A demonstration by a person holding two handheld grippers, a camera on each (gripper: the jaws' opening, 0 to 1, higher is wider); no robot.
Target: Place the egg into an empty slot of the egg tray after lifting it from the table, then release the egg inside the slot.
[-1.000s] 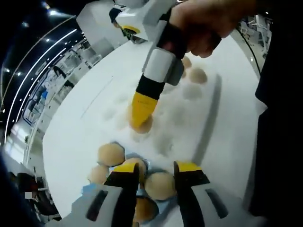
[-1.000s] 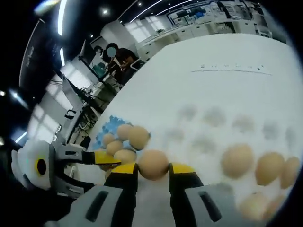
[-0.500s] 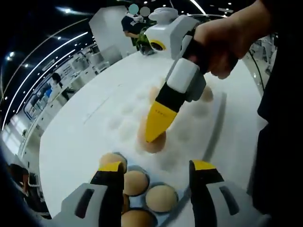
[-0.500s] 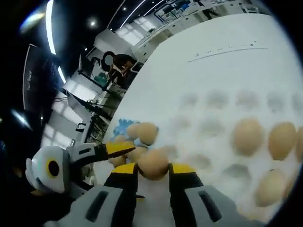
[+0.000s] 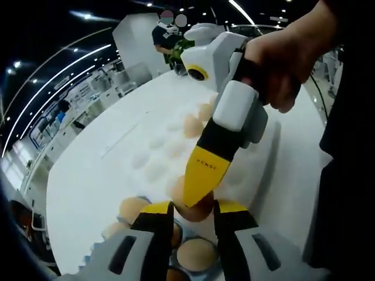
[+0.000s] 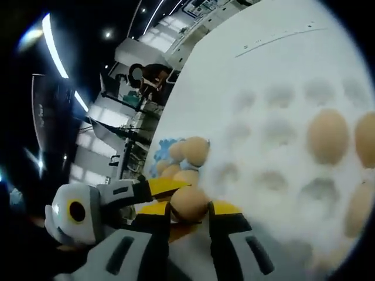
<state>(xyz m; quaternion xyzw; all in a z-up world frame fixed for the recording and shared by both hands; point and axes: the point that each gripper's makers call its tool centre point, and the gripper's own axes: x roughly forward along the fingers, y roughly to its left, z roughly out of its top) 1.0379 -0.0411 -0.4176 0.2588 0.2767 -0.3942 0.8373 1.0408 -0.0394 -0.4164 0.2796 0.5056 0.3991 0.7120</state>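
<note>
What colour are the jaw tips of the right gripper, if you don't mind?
Yellow, clearest in the left gripper view, where the right gripper holds the egg.

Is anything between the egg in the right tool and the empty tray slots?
Nothing visible. The right tool holds the egg at the edge of the tray; empty slots lie open just ahead. The left tool sits beside the egg, off that path.

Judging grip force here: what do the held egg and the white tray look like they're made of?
Egg: tan, matte, smooth shell; real or imitation, cannot tell. Egg tray: white, matte, with soft-edged moulded cups, probably pulp or foam. Right gripper is clamped on the egg.
</note>
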